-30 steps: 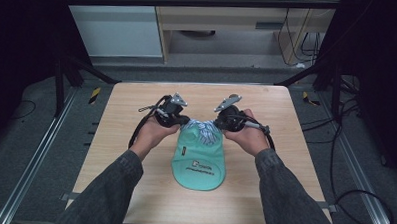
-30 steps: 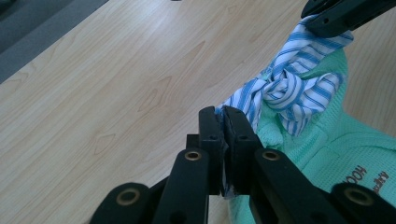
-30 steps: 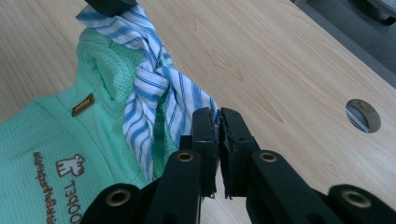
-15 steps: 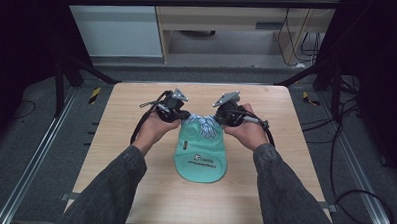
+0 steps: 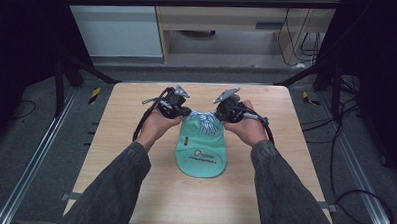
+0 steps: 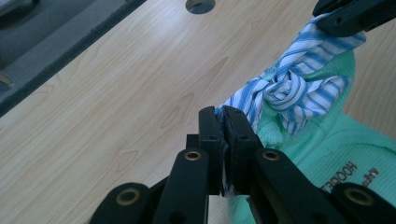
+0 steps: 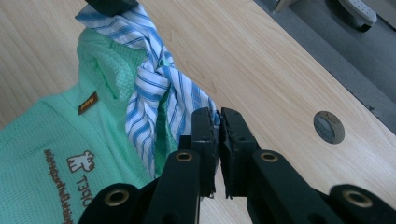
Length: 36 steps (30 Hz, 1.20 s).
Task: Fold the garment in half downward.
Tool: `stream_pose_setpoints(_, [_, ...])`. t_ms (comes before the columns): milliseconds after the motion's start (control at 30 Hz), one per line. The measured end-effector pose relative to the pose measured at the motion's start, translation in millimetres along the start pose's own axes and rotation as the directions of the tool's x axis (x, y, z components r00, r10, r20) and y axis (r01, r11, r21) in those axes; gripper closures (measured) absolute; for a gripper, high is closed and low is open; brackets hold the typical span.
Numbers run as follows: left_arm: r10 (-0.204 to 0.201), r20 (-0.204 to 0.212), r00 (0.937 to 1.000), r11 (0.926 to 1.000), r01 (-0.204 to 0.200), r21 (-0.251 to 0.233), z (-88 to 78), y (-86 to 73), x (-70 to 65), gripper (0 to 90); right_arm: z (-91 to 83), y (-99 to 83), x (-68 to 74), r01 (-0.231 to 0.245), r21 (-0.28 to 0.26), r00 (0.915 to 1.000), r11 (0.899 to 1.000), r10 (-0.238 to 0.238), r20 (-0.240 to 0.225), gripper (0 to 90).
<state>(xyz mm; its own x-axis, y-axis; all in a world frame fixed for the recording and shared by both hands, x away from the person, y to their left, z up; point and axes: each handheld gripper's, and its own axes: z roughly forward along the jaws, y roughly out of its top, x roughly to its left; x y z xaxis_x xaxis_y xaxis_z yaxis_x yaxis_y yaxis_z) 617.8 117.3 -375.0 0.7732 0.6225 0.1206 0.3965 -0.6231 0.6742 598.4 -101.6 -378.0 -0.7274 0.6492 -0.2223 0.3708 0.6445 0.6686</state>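
A mint-green waffle-knit cloth item (image 5: pixel 201 152) with printed lettering lies in the middle of the wooden table. A blue-and-white striped tie (image 5: pixel 204 120) is knotted at its far end. My left gripper (image 5: pixel 185 111) is shut on the left end of the tie, and my right gripper (image 5: pixel 217 114) is shut on the right end. In the left gripper view the jaws (image 6: pixel 223 112) pinch striped fabric, with the knot (image 6: pixel 285 91) just beyond them. In the right gripper view the right gripper (image 7: pixel 218 114) clamps the other striped end (image 7: pixel 154 88) over the green cloth (image 7: pixel 46 135).
The light wooden table (image 5: pixel 125 139) has a round cable hole (image 7: pixel 328 127) near its far edge. Black frame posts stand at its far corners. Cables trail over the grey floor on the right (image 5: pixel 353 197). Bare wood lies on both sides of the cloth.
Both hands have crept slightly toward the far edge, and the green cloth has slid a little with them. Both grips on the striped tie are unchanged.
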Motion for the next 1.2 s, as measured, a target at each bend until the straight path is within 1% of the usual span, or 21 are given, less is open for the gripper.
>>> stream_pose_setpoints(100, [-0.007, -0.008, 0.9999, 1.0, 0.007, -0.005, 1.4, 2.2, 6.1, 86.7, 3.4, 3.6, -1.9, 0.006, 0.002, 1.0, 1.0, -0.006, 0.005, 84.6])
stream_pose_setpoints(133, [-0.007, -0.008, 0.9999, 1.0, 0.007, -0.005, 1.4, 2.2, 6.1, 86.7, 3.4, 3.6, -1.9, 0.006, 0.002, 1.0, 1.0, -0.006, 0.005, 84.6])
stream_pose_setpoints(167, [-0.017, -0.011, 0.9998, 0.9998, 0.017, -0.012, 2.4, 2.9, 9.6, 86.7, 6.6, 6.6, -4.4, 0.01, -0.002, 0.9998, 1.0, -0.01, 0.014, 84.7])
stream_pose_setpoints(200, [-0.018, -0.014, 0.9997, 0.9997, 0.018, -0.014, 2.9, 3.0, 10.9, 86.7, 8.4, 7.6, -5.4, 0.009, -0.002, 0.9999, 1.0, -0.009, 0.014, 84.6])
stream_pose_setpoints(333, [-0.015, -0.029, 0.9995, 0.9998, 0.015, -0.012, 3.2, 3.2, 12.6, 86.7, 13.4, 10.9, -6.6, 0.013, -0.004, 0.9997, 1.0, -0.013, 0.019, 84.7])
stream_pose_setpoints(467, [-0.015, -0.029, 0.9995, 0.9998, 0.015, -0.01, 1.8, 2.4, 11.7, 86.7, 12.9, 12.8, -4.4, 0.026, 0.001, 0.9994, 1.0, -0.026, 0.025, 84.7])
stream_pose_setpoints(633, [-0.009, -0.038, 0.9992, 0.9998, 0.008, -0.02, -1.3, 1.7, 6.7, 86.7, 7.9, 11.3, -1.6, 0.033, 0.001, 0.999, 0.999, -0.033, 0.029, 84.6])
stream_pose_setpoints(767, [0.013, -0.05, 0.9987, 0.9995, -0.015, -0.027, -4.5, 3.5, 0.4, 86.6, 4.6, 9.7, -0.7, 0.035, -0.007, 0.9986, 0.999, -0.035, 0.04, 84.7])
stream_pose_setpoints(900, [0.028, -0.049, 0.9984, 0.9992, -0.03, -0.029, -6.3, 2.4, -4.5, 86.5, 3.0, 6.0, 0.4, 0.036, -0.01, 0.9985, 0.999, -0.036, 0.042, 84.7])
stream_pose_setpoints(933, [0.042, -0.055, 0.9976, 0.9986, -0.044, -0.028, -7.6, 1.1, -7.8, 86.5, 1.4, 3.7, 1.5, 0.04, -0.01, 0.9983, 0.999, -0.039, 0.043, 84.6])
stream_pose_setpoints(1033, [0.044, -0.055, 0.9975, 0.9984, -0.045, -0.033, -8.6, -0.8, -9.8, 86.6, -0.1, 1.0, 3.6, 0.037, -0.019, 0.9986, 0.999, -0.036, 0.039, 84.7])
stream_pose_setpoints(1100, [0.054, -0.065, 0.9964, 0.9977, -0.056, -0.038, -11.3, -5.9, -14.7, 86.6, -3.3, -3.0, 8.7, 0.042, -0.038, 0.9987, 0.998, -0.041, 0.031, 85.0])
stream_pose_setpoints(1167, [0.054, -0.062, 0.9967, 0.9975, -0.056, -0.043, -12.7, -8.8, -16.7, 86.6, -5.3, -4.7, 11.1, 0.051, -0.039, 0.9983, 0.998, -0.049, 0.03, 85.0])
stream_pose_setpoints(1200, [0.058, -0.062, 0.9964, 0.997, -0.061, -0.047, -14.5, -13.6, -19.7, 86.6, -8.6, -8.1, 17.0, 0.069, -0.046, 0.9973, 0.997, -0.067, 0.029, 85.0])
